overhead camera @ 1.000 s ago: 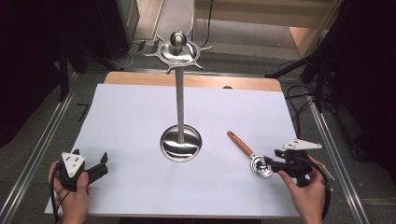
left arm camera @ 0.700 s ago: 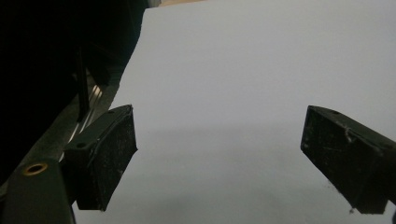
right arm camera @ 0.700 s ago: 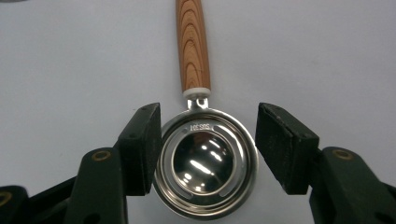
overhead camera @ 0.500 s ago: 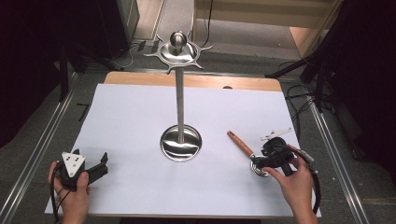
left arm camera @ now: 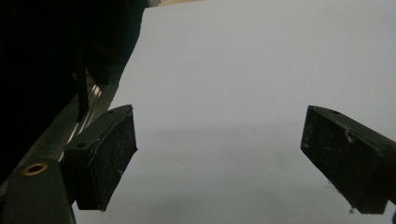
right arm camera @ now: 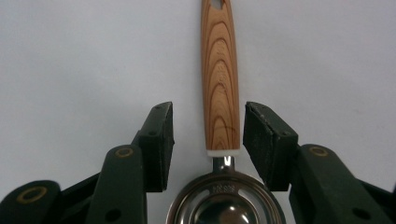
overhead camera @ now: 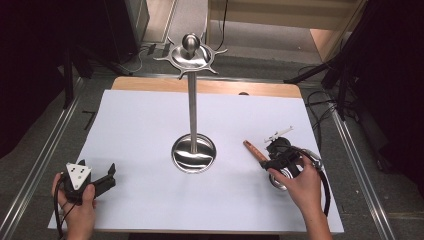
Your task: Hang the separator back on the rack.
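Right gripper [right arm camera: 208, 140] straddles the wood-grain handle of the steel measuring scoop [right arm camera: 219, 79] lying flat on the white table cover [overhead camera: 140, 130], jaws just closing in but pads not yet touching; off-centre pinch near the bowl end risks the scoop pivoting or slipping.

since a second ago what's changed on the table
The right gripper slid leftward in the high view, over the measuring spoon, and now straddles its wooden handle near the bowl. Its jaws have just been closing, the handle between them, pads not yet pressing on it. The spoon lies where it was. The left gripper rests open at the near left, and the metal stand is unmoved.
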Motion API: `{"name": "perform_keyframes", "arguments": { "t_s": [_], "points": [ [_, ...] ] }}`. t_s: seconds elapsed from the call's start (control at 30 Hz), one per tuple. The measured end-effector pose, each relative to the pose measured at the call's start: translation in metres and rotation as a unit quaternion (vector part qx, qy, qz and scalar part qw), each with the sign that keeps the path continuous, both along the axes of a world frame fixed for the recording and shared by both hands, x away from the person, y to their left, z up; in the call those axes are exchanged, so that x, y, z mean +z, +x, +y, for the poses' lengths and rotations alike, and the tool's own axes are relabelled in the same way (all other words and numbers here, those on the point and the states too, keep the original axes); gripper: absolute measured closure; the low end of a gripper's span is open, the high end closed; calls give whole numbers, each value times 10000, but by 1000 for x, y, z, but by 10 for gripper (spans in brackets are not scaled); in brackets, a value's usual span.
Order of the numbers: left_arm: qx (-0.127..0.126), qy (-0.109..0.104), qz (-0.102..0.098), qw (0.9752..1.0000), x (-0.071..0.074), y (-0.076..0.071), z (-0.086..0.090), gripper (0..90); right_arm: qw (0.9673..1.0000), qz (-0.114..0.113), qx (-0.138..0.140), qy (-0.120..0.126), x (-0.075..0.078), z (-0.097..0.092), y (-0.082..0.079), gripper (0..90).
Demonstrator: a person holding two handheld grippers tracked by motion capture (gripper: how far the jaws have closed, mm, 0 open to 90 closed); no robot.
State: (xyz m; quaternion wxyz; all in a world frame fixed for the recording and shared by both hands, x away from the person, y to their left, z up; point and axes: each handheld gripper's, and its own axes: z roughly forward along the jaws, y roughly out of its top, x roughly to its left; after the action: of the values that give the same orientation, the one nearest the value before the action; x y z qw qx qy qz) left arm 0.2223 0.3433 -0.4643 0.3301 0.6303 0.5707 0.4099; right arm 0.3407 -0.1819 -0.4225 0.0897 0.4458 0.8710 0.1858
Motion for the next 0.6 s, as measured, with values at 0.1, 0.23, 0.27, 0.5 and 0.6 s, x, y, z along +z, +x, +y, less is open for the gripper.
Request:
{"name": "perform_keyframes", "arguments": {
  "t_s": [0.1,0.23,0.27,0.5,0.6],
  "points": [
    [6,-1,6,10000,0,0,0,115,9999,85,67,-72,-1,6,6,570],
    [5,0,9,10000,0,0,0,115,9995,231,82,-192,-5,15,11,576],
    [1,1,9,10000,0,0,0,115,9994,211,53,-254,-6,17,12,575],
    [2,6,12,10000,0,0,0,115,9991,183,-70,-377,-9,20,19,579],
    [2,6,9,10000,0,0,0,116,9983,245,-119,-519,-13,21,22,614]
  ]
}}
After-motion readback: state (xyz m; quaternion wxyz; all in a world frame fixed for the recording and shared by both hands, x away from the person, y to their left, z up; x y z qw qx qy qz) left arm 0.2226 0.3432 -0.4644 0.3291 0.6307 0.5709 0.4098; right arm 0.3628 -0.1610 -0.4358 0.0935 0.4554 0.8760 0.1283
